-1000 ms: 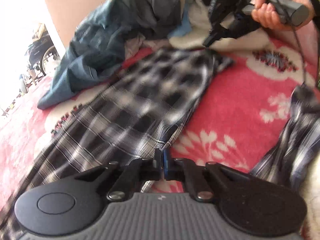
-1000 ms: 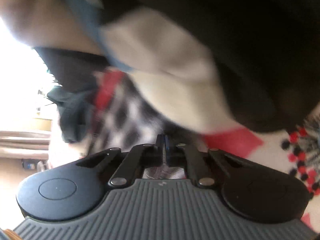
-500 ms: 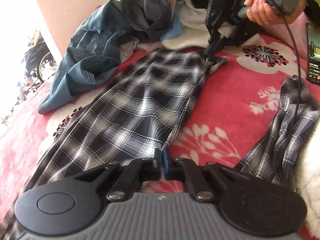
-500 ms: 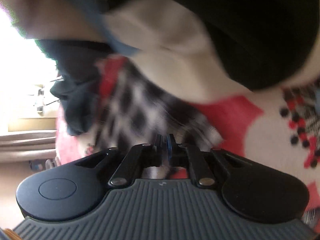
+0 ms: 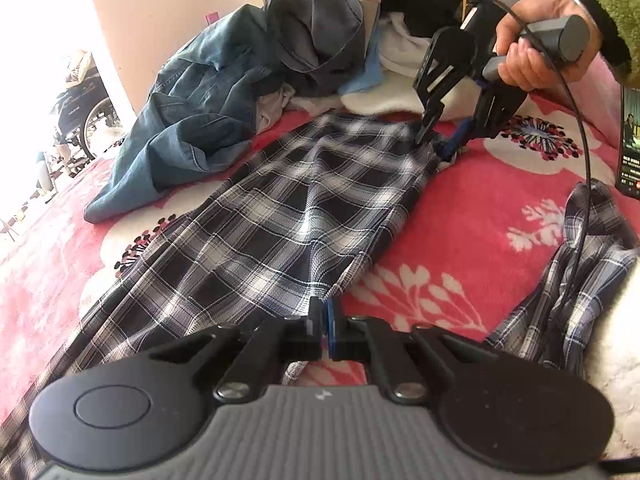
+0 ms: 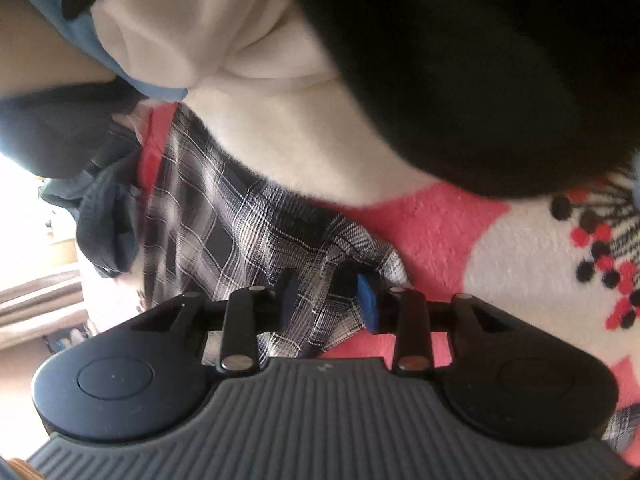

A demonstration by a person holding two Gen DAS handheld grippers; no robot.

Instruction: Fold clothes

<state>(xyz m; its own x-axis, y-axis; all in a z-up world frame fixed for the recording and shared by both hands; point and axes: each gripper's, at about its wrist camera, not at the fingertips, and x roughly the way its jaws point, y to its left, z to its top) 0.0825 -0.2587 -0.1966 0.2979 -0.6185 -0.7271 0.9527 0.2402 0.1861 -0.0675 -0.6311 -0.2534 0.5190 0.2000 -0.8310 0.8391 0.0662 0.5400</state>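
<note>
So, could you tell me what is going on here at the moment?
A person is laying a plaid garment flat on a pink floral blanket to fold it. The left hand-held gripper is shut on the near edge. The right hand-held gripper sits at the far corner; its jaws have just been opening, the cloth loose between them. Unfolded clothes are piled behind.

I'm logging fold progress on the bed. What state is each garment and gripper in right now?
plaid garment: spread flat, not yet folded.
left gripper: shut on its near edge.
right gripper: just opened, far corner lies loose between its fingers.
denim clothes: crumpled heap.
second plaid piece: bunched.
</note>
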